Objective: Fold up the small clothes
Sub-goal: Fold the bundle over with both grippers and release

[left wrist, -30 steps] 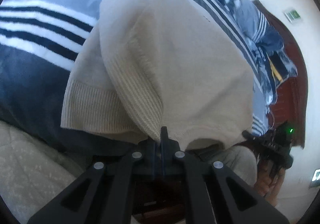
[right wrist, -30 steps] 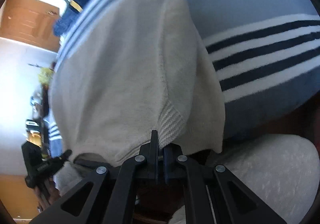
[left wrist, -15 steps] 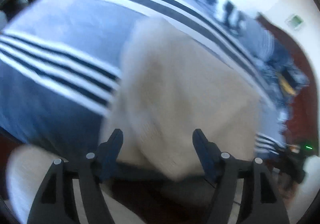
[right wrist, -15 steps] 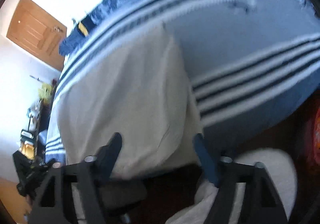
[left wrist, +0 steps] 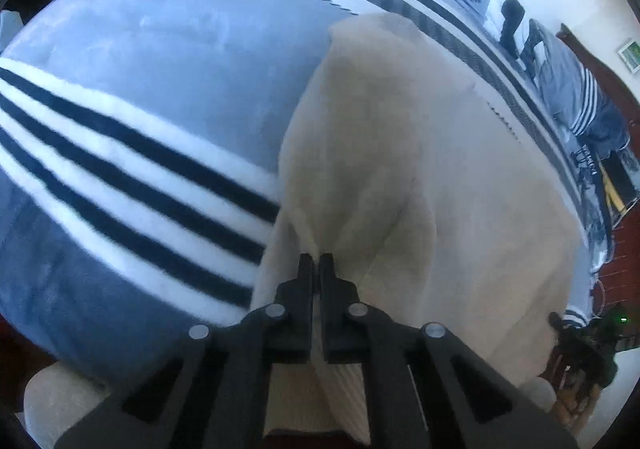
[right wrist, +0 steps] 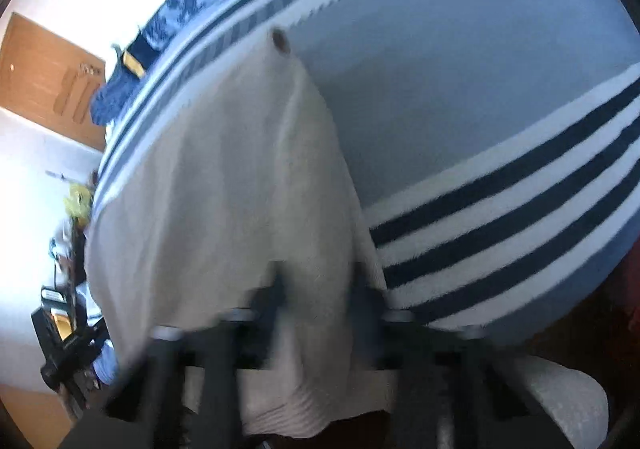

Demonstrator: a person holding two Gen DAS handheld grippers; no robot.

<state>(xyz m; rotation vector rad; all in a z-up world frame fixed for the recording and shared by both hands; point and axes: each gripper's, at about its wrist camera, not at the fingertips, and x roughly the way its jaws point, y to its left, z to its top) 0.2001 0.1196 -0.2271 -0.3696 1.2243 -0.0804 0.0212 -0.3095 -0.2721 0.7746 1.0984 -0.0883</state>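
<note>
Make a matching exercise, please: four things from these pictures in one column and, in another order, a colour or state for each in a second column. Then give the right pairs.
Things:
1. left gripper
2. right gripper
3. sweater
4. blanket

Colour or state:
A. grey-blue with dark and white stripes
B. cream knit, lying on the bed
C. shut on a fold of cloth
D. fingers apart, blurred

Pairs: 1-C, 2-D, 3-B, 4-A

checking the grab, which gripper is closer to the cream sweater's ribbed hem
Left. The left gripper is shut on the sweater; the right gripper, blurred, straddles a fold above the hem.
</note>
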